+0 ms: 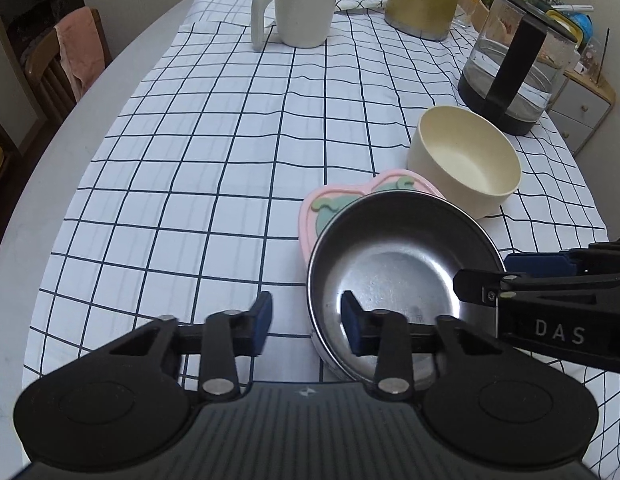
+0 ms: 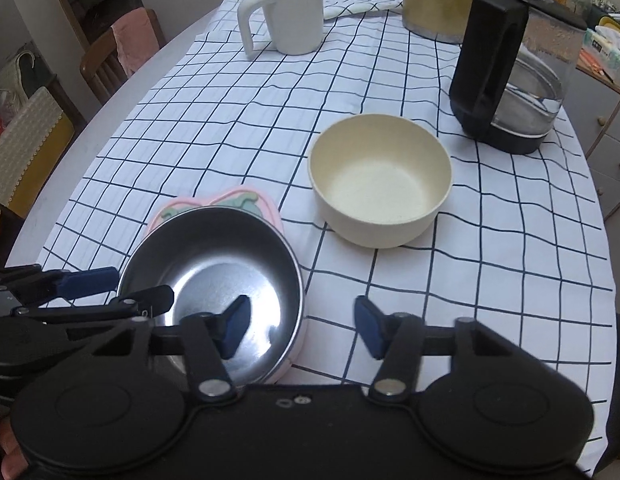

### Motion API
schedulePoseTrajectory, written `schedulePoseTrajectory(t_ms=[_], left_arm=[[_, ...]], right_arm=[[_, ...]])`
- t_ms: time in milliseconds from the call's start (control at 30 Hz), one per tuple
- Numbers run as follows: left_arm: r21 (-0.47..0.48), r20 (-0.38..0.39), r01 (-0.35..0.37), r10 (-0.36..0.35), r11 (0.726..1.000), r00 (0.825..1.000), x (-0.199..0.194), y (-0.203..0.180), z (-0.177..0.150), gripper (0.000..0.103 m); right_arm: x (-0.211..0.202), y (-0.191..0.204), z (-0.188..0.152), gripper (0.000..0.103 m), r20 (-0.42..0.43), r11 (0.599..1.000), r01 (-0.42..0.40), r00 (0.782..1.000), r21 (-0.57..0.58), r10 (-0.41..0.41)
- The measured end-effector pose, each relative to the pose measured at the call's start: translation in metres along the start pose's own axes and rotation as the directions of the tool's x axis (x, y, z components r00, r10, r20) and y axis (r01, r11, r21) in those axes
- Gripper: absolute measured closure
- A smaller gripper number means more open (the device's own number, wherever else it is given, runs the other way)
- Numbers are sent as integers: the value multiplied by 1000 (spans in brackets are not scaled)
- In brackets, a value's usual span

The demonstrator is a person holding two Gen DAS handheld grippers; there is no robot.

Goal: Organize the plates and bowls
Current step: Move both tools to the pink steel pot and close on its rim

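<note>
Both grippers are straddling opposite rims of the shiny round steel bowl (image 1: 397, 276), which is sitting upright on a pink heart-shaped plate (image 1: 310, 208) near the front of the checked-cloth table (image 1: 190, 160). The left gripper (image 1: 308, 324) is bracketing the bowl's left wall, jaws partly open, pads not visibly pressing. The right gripper (image 2: 302, 328) is bracketing its right wall likewise. Being round, the bowl has no long axis. A cream round bowl (image 2: 379, 180) is standing just beyond, to the right.

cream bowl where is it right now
In the right wrist view the cream bowl stands on the checked cloth, between the steel bowl nearer the camera and the glass kettle behind it.
</note>
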State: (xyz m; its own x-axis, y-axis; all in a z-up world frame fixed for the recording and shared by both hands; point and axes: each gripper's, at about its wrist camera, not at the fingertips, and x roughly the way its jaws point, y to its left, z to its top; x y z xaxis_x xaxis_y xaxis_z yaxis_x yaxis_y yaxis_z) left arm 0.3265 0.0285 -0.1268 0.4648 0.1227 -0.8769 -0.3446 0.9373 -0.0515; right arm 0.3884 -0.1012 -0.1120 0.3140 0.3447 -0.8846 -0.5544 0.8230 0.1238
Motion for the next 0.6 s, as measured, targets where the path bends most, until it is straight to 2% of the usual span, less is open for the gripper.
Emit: schedulePoseTrajectory(t_ms=[67,100,167,300,367,600], left_arm=[[-2,-5,1,-1,1000,1000,0,0,0,83],[1,-8,-6,6,1000,1000,0,-1,0,86],[3,-12,-5,5,1000,1000,0,-1,0,89],[15,-8,-1,1,1000,1000,-4,-4,1,95],[22,-7,-5,5,1000,1000,-5,-5,1,95],[33,1,-6,6,999,1000,-14,-6,-5,96]], right_arm=[[0,1,0,62,-3,1000,-7,1000,4,7],[0,1,0,65,-2,1000,-6,1000,5,6],[0,2,0,78,-5,1000,-8,1000,10,8],[0,1,-2,85,-12,1000,-7,1000,24,7],[-2,2,-3,93,-11,999,-1,1000,33,1],[-10,7,-8,97,6,999,34,999,39,-34]])
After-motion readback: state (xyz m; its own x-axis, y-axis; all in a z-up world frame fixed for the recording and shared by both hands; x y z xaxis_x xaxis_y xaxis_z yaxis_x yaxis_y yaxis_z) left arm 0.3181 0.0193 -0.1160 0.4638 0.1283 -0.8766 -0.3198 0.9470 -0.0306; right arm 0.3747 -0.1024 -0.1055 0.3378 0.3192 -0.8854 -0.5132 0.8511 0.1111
